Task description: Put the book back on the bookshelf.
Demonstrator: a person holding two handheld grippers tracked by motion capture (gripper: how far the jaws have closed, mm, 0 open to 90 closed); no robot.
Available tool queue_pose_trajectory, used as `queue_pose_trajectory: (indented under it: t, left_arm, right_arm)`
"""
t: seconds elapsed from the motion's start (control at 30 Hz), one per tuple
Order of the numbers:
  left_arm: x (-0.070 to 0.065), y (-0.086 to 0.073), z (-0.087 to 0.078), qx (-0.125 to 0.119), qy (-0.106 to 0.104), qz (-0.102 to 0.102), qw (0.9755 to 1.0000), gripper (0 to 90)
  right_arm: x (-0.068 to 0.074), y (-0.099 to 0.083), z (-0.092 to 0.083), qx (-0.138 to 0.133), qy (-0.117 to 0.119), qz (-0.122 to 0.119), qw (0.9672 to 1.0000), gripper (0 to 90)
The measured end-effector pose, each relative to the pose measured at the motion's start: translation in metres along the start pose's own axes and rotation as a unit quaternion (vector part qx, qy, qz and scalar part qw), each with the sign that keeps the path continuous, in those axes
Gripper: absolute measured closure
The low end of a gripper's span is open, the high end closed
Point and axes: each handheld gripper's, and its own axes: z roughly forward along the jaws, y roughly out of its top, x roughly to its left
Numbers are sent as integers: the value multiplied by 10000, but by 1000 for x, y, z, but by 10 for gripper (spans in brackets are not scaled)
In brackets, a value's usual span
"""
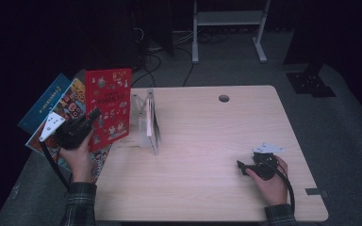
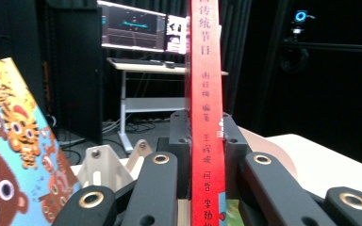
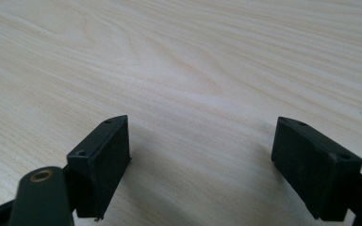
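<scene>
- Left tool (image 1: 95, 113) is clamped on the red book (image 1: 108, 106); in the left gripper view the red spine (image 2: 208, 108) is seen pinched between both black jaws.
- Red book is held upright, cover facing the high camera, just left of the clear bookstand (image 1: 148, 120), over the counter's (image 1: 217, 141) left edge.
- Whether the book's bottom edge touches the counter cannot be told.
- Left hand (image 1: 78, 155) is wrapped around the tool body, left of and below the bookstand in the high view; a white plate is seen on top of the tool.
- Two more books are seen behind the red one, further left of the bookstand: an illustrated orange-and-blue book (image 1: 70, 106) and a blue book (image 1: 45, 103), both leaning, off the counter's left edge.
- The illustrated book's cover (image 2: 14, 155) shows at the left of the left gripper view, tilted; the bookstand's pale frame (image 2: 103, 167) lies just ahead of the jaws.
- Right tool (image 1: 240, 166) is released: jaws stand wide apart with bare wood between them in the right gripper view (image 3: 200, 165).
- Right tool is rested low on the counter, well to the right of the bookstand, held by the right hand (image 1: 271, 181), jaws pointed toward the bookstand side.
- A round cable hole (image 1: 224, 98) is seen in the counter, right of the bookstand and beyond it.
</scene>
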Motion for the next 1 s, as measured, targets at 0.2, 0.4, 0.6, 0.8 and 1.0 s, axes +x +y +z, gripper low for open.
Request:
queue_pose_trajectory:
  t: [0.2,0.4,0.6,0.8,1.0]
  left_arm:
    - [2,-8,11,100,127,98,9998,800]
    - [3,-13,22,110,228,115,9996,800]
    - [3,-21,27,83,282,95,9995,799]
    - [7,-30,28,114,335,-46,9994,799]
    - [5,-36,27,169,392,5,9991,798]
  right_arm:
    - [0,0,0,4,-2,3,10000,188]
    - [0,0,0,5,-1,4,10000,188]
    - [0,0,0,-3,-1,-12,10000,188]
    - [0,0,0,-4,6,-17,10000,188]
    - [0,0,0,-3,7,-20,10000,187]
